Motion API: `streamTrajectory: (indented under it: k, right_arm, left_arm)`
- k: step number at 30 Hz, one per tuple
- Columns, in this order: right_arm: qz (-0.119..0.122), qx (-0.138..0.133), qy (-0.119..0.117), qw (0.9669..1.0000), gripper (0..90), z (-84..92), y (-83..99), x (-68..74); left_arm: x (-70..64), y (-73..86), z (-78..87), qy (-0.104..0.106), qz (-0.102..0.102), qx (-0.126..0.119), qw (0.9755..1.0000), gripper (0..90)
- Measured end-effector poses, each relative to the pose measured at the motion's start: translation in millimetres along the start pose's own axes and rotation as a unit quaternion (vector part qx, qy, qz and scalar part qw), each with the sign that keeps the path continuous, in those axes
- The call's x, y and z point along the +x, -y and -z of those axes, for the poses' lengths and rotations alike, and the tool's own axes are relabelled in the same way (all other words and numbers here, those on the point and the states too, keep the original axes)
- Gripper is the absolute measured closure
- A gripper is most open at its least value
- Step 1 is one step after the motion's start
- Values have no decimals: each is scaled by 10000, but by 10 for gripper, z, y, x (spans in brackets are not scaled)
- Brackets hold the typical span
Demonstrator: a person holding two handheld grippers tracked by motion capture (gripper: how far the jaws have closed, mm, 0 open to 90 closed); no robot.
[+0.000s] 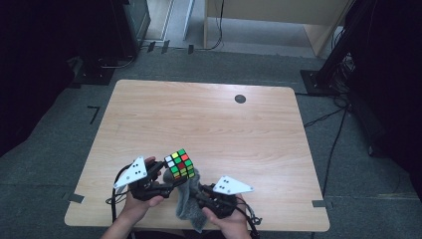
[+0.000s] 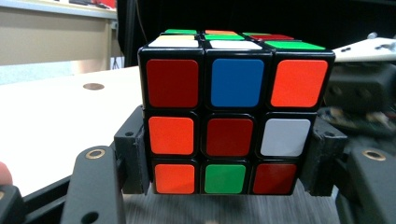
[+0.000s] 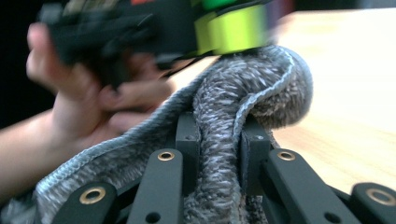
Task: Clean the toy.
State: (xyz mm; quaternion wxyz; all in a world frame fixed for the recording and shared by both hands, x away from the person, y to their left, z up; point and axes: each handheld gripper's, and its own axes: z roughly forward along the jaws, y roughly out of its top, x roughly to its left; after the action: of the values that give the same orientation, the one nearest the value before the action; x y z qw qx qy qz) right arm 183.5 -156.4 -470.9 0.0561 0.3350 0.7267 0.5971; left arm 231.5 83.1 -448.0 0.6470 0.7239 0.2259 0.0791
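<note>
A scrambled puzzle cube (image 1: 180, 163) (image 2: 233, 121) is held just above the table near its front edge, tilted. My left gripper (image 1: 166, 175) (image 2: 228, 161) is shut on it, its black pads pressing the cube's two lower sides. A grey knitted cloth (image 1: 189, 201) (image 3: 233, 126) lies bunched under and to the right of the cube. My right gripper (image 1: 201, 191) (image 3: 218, 140) is shut on a fold of that cloth, and the fold's top touches the underside of the cube (image 3: 233, 28). The person's left hand (image 3: 93, 93) appears blurred behind the cloth.
The wooden table (image 1: 209, 119) has a small dark round hole (image 1: 240, 98) near its far right. Dark stands and cables sit on the grey floor to the right (image 1: 343, 74) and at the back left (image 1: 114, 55).
</note>
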Motion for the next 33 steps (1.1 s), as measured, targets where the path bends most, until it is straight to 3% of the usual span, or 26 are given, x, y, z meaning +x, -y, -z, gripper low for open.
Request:
streamTrajectory:
  k: [4,6,7,8,10,11,13,14,16,18,19,21,23,25,26,28,31,32,33]
  right_arm:
    - [-6,-138,83,9999,752,44,-72,7]
    - [-124,-391,362,9985,755,149,-107,-83]
    - [-273,-574,517,9966,755,210,-114,-141]
    - [-492,-875,728,9923,755,282,-110,-213]
    - [-616,-1007,1005,9879,756,342,-101,-288]
    - [-587,-964,1051,9880,755,340,-96,-296]
    - [-480,-742,962,9914,755,276,-66,-249]
    - [-313,-556,819,9946,754,199,-43,-176]
    - [47,-291,589,9978,752,84,-23,-40]
    - [430,-106,389,9983,750,3,-39,100]
    - [533,-109,406,9977,751,1,-61,136]
    - [510,-173,496,9973,752,46,-104,104]
    - [180,-442,723,9962,753,142,-117,-28]
    - [-273,-762,1065,9910,751,272,-123,-227]
    - [-383,-840,1266,9876,750,339,-126,-324]
    - [-372,-824,1776,9799,745,445,-115,-479]
    - [-258,-512,2521,9660,719,510,-61,-651]
    - [-175,-297,2841,9582,683,508,-26,-721]
    - [-251,-181,2929,9556,643,505,-3,-772]
  left_arm:
    - [-6,-2,13,-19,-28,-48,10000,343]
    - [20,-16,41,-40,-5,-116,9999,342]
    - [33,-20,53,-87,-9,-70,9999,342]
    - [42,-17,54,-140,-29,-30,9999,342]
    - [57,-13,56,-129,46,-48,9999,343]
    - [61,-17,54,-88,95,-75,9999,343]
    - [48,-31,38,-71,106,-86,9999,342]
    - [42,-31,30,-52,91,-77,9999,342]
    - [20,-18,2,-30,77,-25,10000,342]
    - [0,1,-18,-13,40,24,10000,342]
    - [-3,2,-14,-5,59,-11,10000,343]
    - [4,-16,6,10,112,-101,9999,343]
    - [9,-32,34,-14,69,-85,9999,342]
    - [8,-25,37,-108,-31,-7,9999,343]
    - [13,-17,35,-139,-48,28,9999,343]
    - [27,3,22,-170,-43,54,9998,342]
    - [21,35,-17,-247,-139,179,9994,343]
    - [16,42,-27,-265,-163,199,9993,343]
    - [9,50,-38,-279,-209,241,9991,342]
